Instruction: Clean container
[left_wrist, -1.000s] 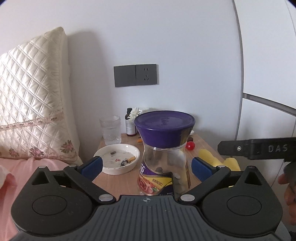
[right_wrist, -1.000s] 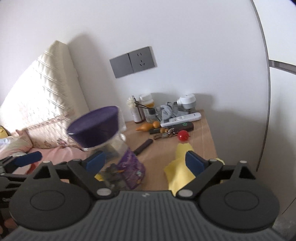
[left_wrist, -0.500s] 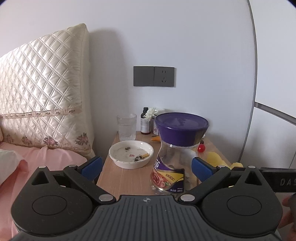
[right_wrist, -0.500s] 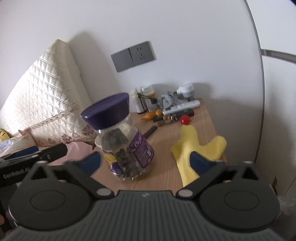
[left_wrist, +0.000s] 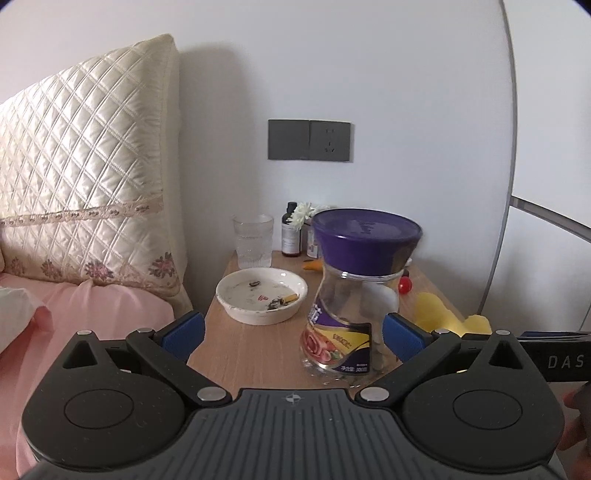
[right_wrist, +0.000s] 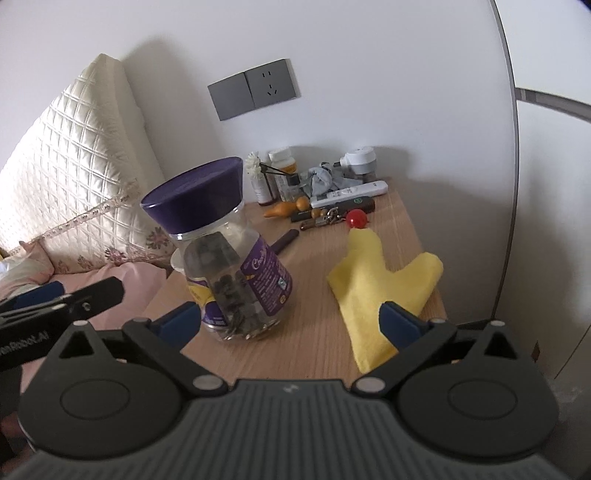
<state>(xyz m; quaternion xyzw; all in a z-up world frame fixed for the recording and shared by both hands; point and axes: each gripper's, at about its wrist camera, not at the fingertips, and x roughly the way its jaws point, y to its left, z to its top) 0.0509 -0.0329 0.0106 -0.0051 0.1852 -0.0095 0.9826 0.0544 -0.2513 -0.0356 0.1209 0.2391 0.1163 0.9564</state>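
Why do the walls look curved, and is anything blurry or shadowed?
Left wrist view: the fisheye lens bends the wall seam; the jar is slightly soft, and the pillow casts a shadow on the wall. Right wrist view: same bending, the nightstand tilted, soft shadows behind the clutter.

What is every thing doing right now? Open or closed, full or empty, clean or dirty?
jar: upright on the nightstand, purple lid on, partly filled with dark bits.
white dish: dirty, cigarette butt inside.
glass: upright, contents unclear.
yellow cloth: lying crumpled, untouched.
left gripper: open.
right gripper: open.
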